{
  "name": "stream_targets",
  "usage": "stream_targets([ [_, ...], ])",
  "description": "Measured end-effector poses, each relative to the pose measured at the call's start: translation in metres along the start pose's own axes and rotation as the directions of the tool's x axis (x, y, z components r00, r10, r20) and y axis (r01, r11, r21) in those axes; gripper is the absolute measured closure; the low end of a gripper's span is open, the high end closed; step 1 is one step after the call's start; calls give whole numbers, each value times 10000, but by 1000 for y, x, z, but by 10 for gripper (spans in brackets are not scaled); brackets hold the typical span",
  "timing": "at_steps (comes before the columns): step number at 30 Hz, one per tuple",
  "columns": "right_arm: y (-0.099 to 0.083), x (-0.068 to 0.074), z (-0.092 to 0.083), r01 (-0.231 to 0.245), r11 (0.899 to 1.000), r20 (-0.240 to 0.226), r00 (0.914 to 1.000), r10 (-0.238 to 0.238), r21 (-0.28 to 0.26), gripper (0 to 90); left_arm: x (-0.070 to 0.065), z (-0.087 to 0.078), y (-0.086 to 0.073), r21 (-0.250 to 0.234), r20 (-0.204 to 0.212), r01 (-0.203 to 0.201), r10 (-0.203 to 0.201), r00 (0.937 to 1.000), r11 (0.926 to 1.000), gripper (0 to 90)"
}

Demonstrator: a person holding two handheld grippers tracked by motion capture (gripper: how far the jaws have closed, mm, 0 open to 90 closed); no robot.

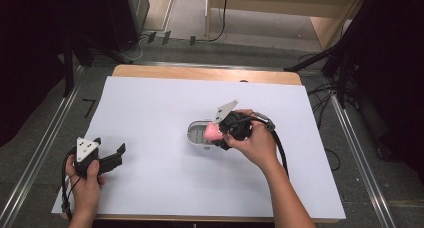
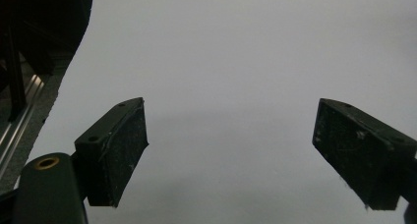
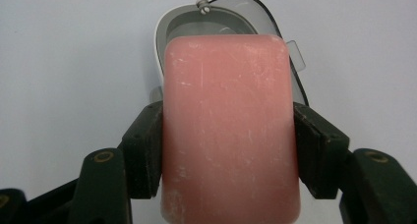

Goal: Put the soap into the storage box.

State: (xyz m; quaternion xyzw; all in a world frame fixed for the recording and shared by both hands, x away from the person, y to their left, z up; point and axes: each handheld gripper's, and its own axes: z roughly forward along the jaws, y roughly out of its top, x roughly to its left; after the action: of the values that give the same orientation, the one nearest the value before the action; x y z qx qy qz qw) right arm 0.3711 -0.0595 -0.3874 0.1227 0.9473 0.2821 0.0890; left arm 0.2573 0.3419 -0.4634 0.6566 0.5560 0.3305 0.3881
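A wooden worktop (image 1: 150,70) carries a large white sheet (image 1: 150,108) that covers nearly all of it; bare wood shows along the far edge. On the sheet, a little right of the middle, sits a small oval soap dish (image 1: 196,136) with a pale rim. In the right gripper view the soap dish (image 3: 169,25) shows a clear, dark-edged lid (image 3: 246,5) at its far side, hinged at a small screw.

The right gripper (image 1: 220,135) is held in the person's right hand (image 1: 257,145) at the near-right end of the dish. Its fingers (image 3: 143,150) are clamped on a pink bar of soap (image 3: 228,130), pads pressing both long sides. In the high view the soap (image 1: 212,133) is over the right end of the dish; whether it touches the dish I cannot tell.

The left gripper (image 1: 112,155) is well apart, near the sheet's near-left corner, in the left hand (image 1: 85,180). Its fingers (image 2: 115,150) stand wide apart over the bare sheet, with nothing between them.
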Motion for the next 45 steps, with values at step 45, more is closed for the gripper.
stream_targets([
  [45, 18, -15, 30, 519, 9985, -488, 9975, -510, 186, 386, 0, 0, 0, 17, 27, 29, -29, 10000, 10000, 141],
])
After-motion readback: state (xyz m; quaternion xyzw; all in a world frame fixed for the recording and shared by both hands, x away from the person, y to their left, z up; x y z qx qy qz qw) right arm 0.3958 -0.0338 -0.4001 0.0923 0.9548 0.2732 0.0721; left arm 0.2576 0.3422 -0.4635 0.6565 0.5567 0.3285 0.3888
